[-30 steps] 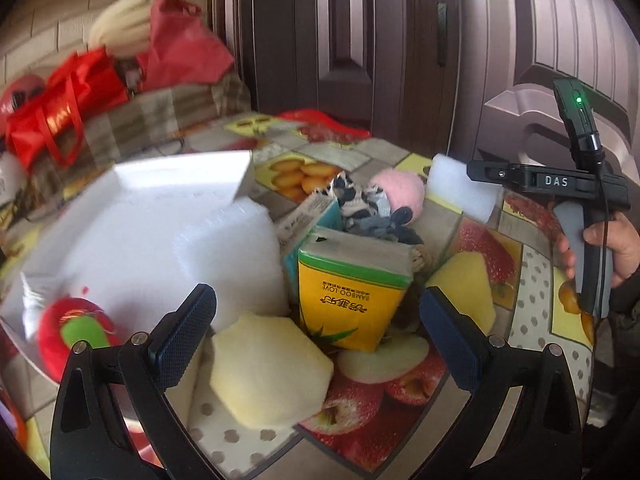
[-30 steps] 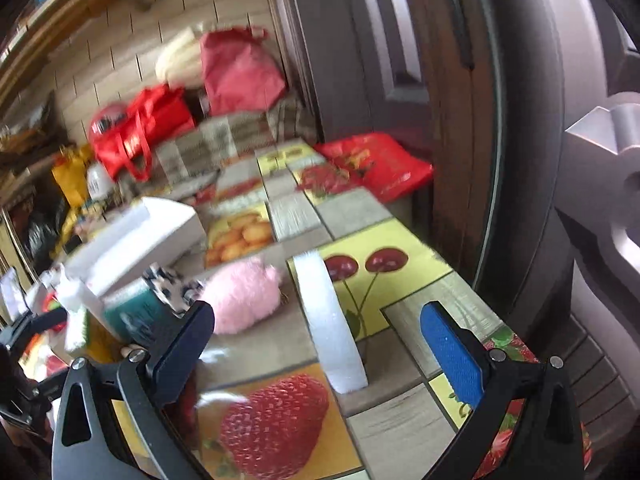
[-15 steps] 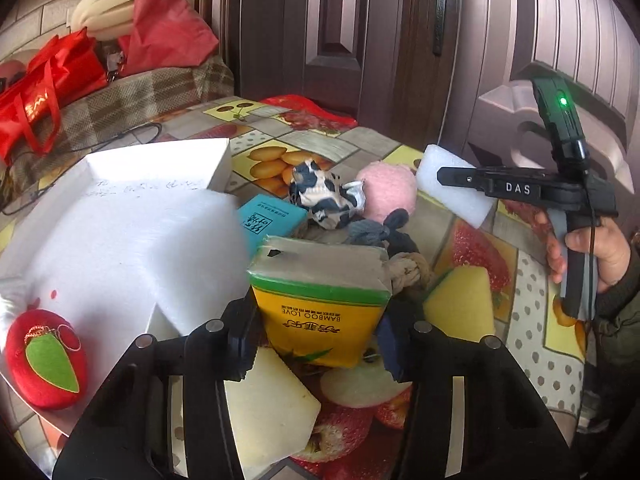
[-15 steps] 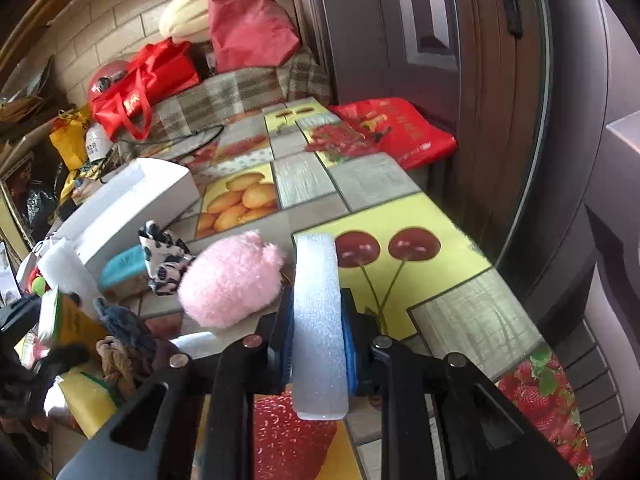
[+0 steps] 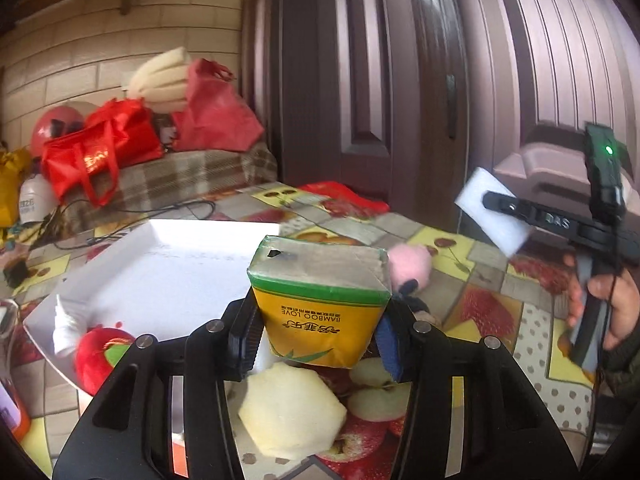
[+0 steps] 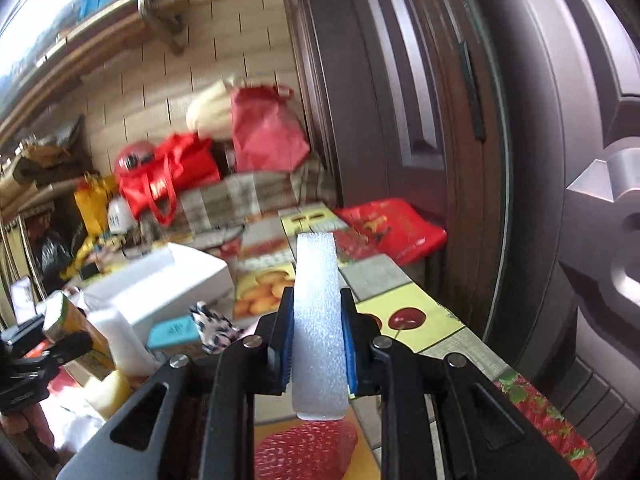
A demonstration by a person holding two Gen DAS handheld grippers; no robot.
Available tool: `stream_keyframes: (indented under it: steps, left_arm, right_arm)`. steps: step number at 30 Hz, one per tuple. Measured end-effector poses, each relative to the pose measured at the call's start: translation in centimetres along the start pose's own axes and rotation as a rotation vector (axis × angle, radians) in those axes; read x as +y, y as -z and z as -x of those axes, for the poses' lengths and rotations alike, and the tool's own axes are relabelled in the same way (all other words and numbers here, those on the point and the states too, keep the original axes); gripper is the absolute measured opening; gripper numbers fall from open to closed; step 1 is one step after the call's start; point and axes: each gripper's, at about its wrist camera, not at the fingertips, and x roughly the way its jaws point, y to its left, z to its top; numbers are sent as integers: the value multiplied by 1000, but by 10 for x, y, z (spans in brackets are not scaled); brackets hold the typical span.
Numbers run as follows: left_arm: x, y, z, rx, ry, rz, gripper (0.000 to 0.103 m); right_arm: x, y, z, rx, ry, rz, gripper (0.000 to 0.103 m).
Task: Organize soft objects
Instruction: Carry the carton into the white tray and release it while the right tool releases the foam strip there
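Observation:
My left gripper (image 5: 316, 344) is shut on a yellow and green tissue pack (image 5: 320, 304) and holds it above the table. My right gripper (image 6: 318, 356) is shut on a white foam slab (image 6: 318, 320), lifted off the table; the slab also shows in the left wrist view (image 5: 494, 212). A white box (image 5: 160, 272) lies open to the left, with a red plush strawberry (image 5: 100, 354) in its near corner. A pink plush ball (image 5: 410, 266), a yellow sponge (image 5: 292, 412) and a cow-print toy (image 6: 214, 326) lie on the table.
The table has a fruit-print cloth (image 5: 488, 308). Red bags (image 5: 100, 152) sit on a checked bench behind it. A dark door (image 6: 400, 120) stands at the far right. A teal pack (image 6: 174, 330) lies by the white box (image 6: 160, 284).
Both grippers closed from open: the left on the tissue pack, the right on the foam slab. Both have since lifted their objects off the table.

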Motion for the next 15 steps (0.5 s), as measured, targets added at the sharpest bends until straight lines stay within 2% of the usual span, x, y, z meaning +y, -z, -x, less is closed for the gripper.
stream_keyframes:
  steps: [6,11,15]
  left_arm:
    - [20,2,8,-24,-12,83,48]
    - [29,7,28,-57,-78,71,48]
    - [47,11,37,-62,-131,98,48]
  right_arm:
    - [22,2,6,-38,-19,16,19]
    - [48,5,10,-57,-53,73,19]
    - [65,8,7,-52,-94,98,19]
